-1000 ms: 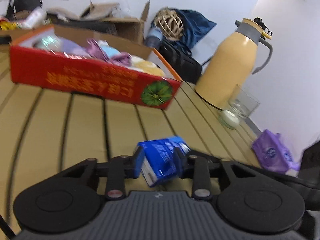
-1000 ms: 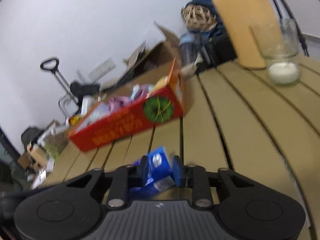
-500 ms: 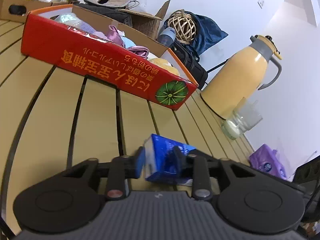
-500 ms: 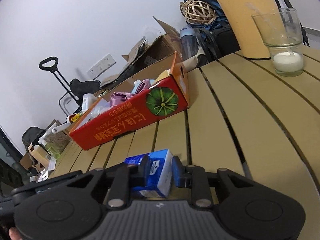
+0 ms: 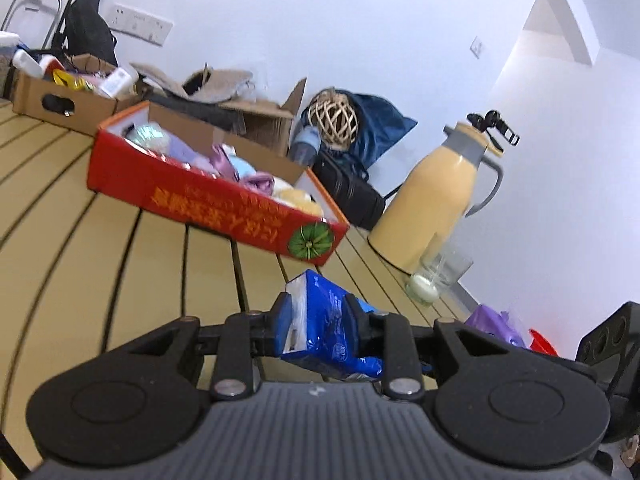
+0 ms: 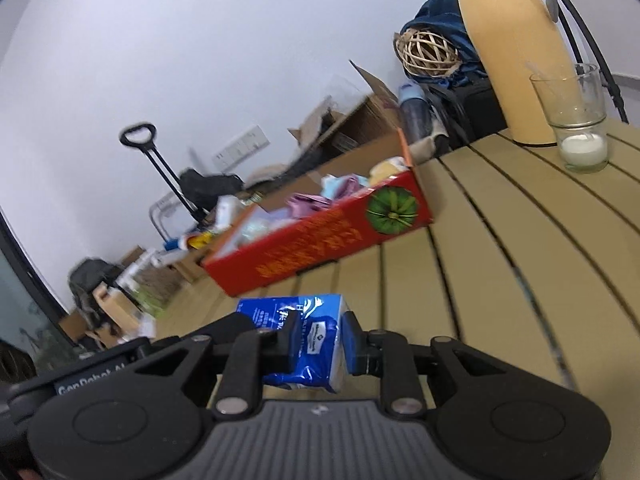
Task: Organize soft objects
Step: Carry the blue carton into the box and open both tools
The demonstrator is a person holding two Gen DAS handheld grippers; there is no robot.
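A blue tissue pack (image 5: 320, 320) is held between both grippers above the slatted table. My left gripper (image 5: 318, 316) is shut on one end of it. My right gripper (image 6: 318, 340) is shut on the other end, and the pack (image 6: 308, 332) shows there too. A red cardboard box (image 5: 224, 200) with several soft items inside sits ahead on the table; it also shows in the right wrist view (image 6: 320, 240). A purple tissue pack (image 5: 496, 320) lies at the right in the left wrist view.
A yellow thermos jug (image 5: 436, 204) and a glass (image 5: 436, 276) with white contents stand at the table's right side; they appear in the right wrist view as jug (image 6: 516, 52) and glass (image 6: 576, 120). Brown cardboard boxes (image 5: 60, 96) and bags sit behind.
Both grippers have lifted and tilted with the blue pack between them; the red box now sits farther ahead and lower in view. Both stay shut on the pack.
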